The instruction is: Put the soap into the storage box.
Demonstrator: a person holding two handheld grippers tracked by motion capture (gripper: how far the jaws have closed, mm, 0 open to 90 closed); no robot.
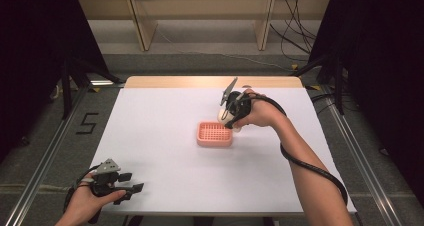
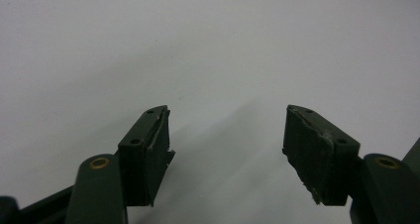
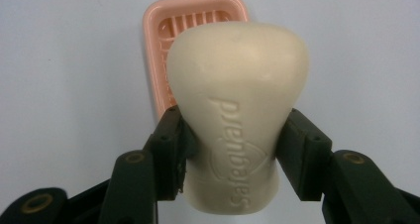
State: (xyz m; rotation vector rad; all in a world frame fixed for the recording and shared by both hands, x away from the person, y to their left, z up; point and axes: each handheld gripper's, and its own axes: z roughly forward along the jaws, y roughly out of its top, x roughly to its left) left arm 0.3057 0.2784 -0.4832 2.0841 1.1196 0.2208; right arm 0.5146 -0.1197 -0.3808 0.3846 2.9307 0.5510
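A cream bar of soap [image 3: 237, 120] with raised lettering is clamped across its narrow waist by my right gripper [image 3: 233, 154], held above the table. Just beyond it lies a pink slotted soap dish [image 3: 163, 45], partly hidden behind the bar. From the high view, the right gripper [image 1: 231, 113] hovers at the dish's [image 1: 215, 134] far right corner with the soap [image 1: 222, 115] pale between its jaws. My left gripper [image 1: 131, 184] rests low at the table's near left corner, jaws wide apart. Its own view shows the left gripper [image 2: 225, 149] with nothing between the pads, only white tabletop.
The white table surface [image 1: 165, 171] spreads between both hands. A wooden strip [image 1: 200, 81] runs along the far edge. Black cable [image 1: 310, 166] trails down the right forearm. Metal rails [image 1: 45, 156] flank the table on the floor.
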